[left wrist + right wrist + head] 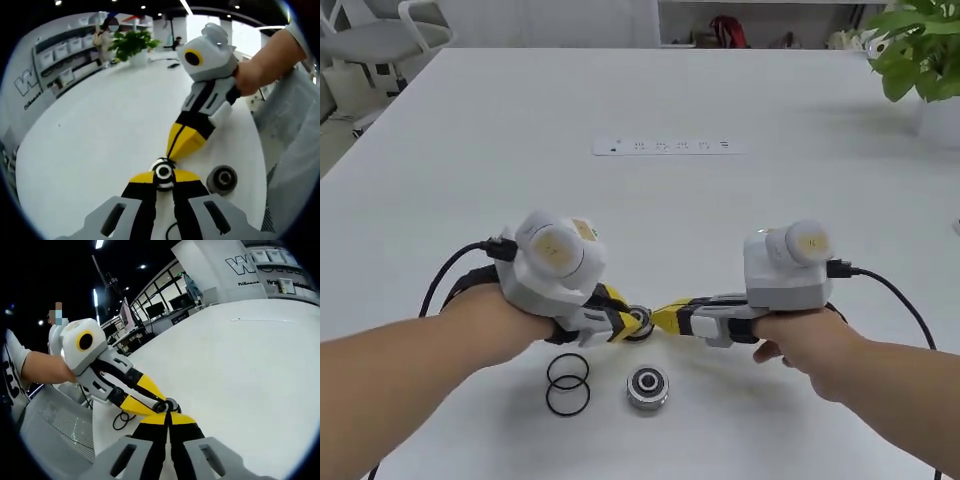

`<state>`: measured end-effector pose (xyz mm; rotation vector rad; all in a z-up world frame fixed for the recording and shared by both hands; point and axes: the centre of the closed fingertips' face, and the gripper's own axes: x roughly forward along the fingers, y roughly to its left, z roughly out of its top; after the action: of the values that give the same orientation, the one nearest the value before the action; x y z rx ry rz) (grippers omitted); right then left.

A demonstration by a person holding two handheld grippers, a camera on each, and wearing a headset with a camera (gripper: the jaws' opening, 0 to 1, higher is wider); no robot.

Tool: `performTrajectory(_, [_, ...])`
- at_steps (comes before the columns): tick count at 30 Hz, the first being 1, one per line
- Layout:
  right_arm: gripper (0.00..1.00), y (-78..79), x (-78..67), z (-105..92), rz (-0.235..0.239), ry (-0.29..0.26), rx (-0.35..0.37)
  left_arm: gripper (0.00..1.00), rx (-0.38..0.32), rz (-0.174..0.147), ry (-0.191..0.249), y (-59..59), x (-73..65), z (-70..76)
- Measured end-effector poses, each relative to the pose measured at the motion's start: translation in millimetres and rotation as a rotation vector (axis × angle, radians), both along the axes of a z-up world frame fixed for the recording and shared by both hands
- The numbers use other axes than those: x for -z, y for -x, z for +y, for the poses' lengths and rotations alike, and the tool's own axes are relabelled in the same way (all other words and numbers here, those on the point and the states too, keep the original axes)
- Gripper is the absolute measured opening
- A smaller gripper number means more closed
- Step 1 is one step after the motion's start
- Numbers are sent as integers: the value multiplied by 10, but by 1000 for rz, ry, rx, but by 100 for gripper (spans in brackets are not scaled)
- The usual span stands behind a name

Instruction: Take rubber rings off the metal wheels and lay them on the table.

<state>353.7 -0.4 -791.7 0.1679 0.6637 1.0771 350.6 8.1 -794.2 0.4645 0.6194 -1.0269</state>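
Near the tabletop's [720, 90] front edge the left gripper [625, 322] clamps a metal wheel [639, 322]; the right gripper [660, 318], jaws closed, touches it

Opposed close-up views; shared wheel [163, 172]

A white power strip [663, 146] lay flat toward the far side in the head view, its sockets in a row. A leafy potted plant [918, 45] stood at the far right, and a grey office chair [380, 35] off the far left. In the left gripper view, wall shelves [75, 67] held pale storage bins [61, 50]. Dark monitors [165, 302] sat on distant desks in the right gripper view.
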Motion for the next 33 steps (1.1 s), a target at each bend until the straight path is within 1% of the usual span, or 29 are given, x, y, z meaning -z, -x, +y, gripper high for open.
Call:
performTrajectory(10, [0, 62, -45, 79, 12, -23, -31, 11, 1, 4, 2, -4, 0, -1])
performTrajectory(11, [0, 73, -80, 112, 10, -45, -40, 11, 0, 5, 3, -3, 0, -3])
performTrajectory(12, [0, 110, -129, 142, 30, -69, -40, 11, 7, -2, 1, -8, -5, -9])
performTrajectory(13, [0, 114, -110, 136, 14, -48, -52, 11, 3, 3, 2, -4, -7, -6])
performTrajectory(14, [0, 108, -90, 129, 6, -40, -61, 11, 3, 2, 3, -6, -11, -6])
performTrajectory(17, [0, 107, -6, 77, 4, -15, -59, 12, 0, 4, 5, -8, -6, -5])
performTrajectory(21, [0, 78, -15, 53, -1, -15, -42, 12, -5, 2, 14, -7, -9, -4])
performTrajectory(23, [0, 49, -14, 47, -12, -10, -35, 12, -1, -6, 19, -6, -12, -6])
performTrajectory(25, [0, 28, -7, 32, -10, -7, -26, 13, 14, -21, 28, -3, -12, -1])
performTrajectory(27, [0, 15, -5, 14, -10, -6, -23, 13, 16, -25, 41, 0, -18, 0])
performTrajectory(33, [0, 6, -17, 1, -8, -13, -18, 14, 19, -9, 58, 12, -21, -5])
